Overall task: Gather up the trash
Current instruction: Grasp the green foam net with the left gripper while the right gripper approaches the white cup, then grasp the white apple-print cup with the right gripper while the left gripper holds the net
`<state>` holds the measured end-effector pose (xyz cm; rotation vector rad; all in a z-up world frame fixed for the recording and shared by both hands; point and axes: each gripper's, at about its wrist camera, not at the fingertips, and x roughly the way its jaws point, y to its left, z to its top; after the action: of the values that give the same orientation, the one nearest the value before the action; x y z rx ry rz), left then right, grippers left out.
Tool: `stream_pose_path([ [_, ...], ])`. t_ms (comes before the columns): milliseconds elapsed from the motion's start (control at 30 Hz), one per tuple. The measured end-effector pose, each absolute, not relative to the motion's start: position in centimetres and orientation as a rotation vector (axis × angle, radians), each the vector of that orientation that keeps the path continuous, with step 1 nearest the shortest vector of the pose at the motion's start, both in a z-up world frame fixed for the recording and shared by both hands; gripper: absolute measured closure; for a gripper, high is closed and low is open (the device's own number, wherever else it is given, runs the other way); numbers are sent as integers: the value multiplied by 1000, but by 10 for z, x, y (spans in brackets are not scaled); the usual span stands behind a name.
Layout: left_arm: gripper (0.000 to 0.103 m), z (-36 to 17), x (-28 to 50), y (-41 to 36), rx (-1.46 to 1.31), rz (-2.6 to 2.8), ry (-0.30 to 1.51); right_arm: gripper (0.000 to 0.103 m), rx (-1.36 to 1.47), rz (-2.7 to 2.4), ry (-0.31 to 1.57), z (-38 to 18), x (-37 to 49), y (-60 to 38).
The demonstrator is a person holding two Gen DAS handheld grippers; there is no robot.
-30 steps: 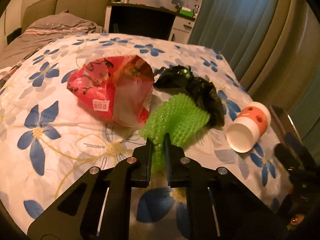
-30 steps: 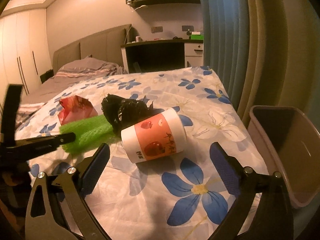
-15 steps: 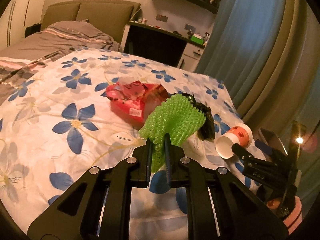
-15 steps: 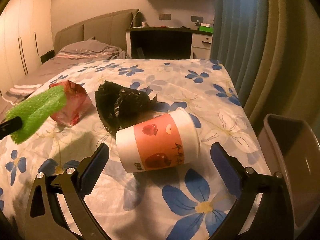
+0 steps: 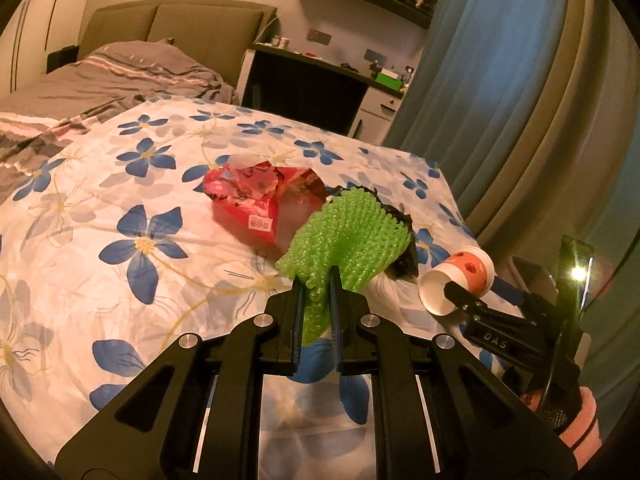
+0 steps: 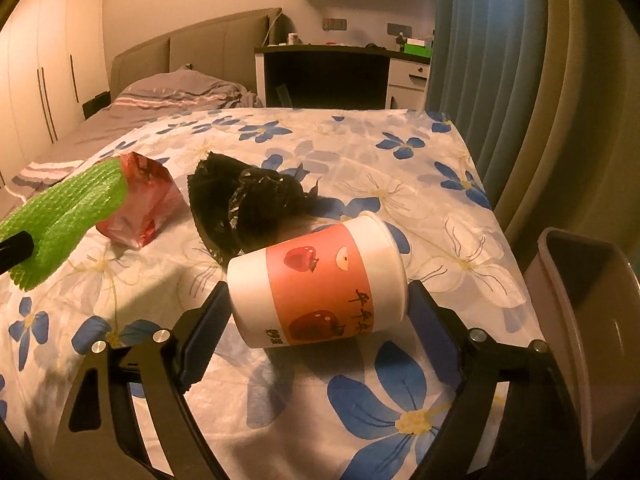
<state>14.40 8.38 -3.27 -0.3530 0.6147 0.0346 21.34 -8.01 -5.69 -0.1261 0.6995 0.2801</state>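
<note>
The left hand-held gripper (image 5: 316, 280) sits at lower centre of its view, its fingers pressed onto the narrow end of a green foam net (image 5: 348, 236), which fans out above the fingertips and hangs clear of the bed (image 5: 120, 184). Behind the net, at mid-frame, a red bag (image 5: 256, 204) lies crumpled on the flowered bedspread, and a black bag (image 5: 404, 256) peeks out at the net's right edge. At right of that frame a paper cup (image 5: 456, 280) lies on its side, with the right hand-held gripper's finger in front of it.

In the right wrist view, the right hand-held gripper (image 6: 318, 304) is spread wide at lower centre, one finger on each side of the cup (image 6: 320, 284); whether the pads touch it I cannot tell. The cup lies on the bedspread, white with an orange band printed with apples. The black bag (image 6: 248, 204) sits just behind it, the red bag (image 6: 140, 204) further left, and the green net (image 6: 68, 216) at the left edge. A grey bin (image 6: 576, 304) stands beside the bed at the right edge.
</note>
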Motion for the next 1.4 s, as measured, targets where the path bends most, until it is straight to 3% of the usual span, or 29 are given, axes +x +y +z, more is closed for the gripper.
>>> stream_pose_path([
  [533, 92, -21, 134, 68, -334, 12, 596, 20, -22, 265, 585, -23, 157, -111],
  [1400, 92, 8, 130, -23, -209, -147, 562, 20, 105, 127, 419, 17, 97, -192],
])
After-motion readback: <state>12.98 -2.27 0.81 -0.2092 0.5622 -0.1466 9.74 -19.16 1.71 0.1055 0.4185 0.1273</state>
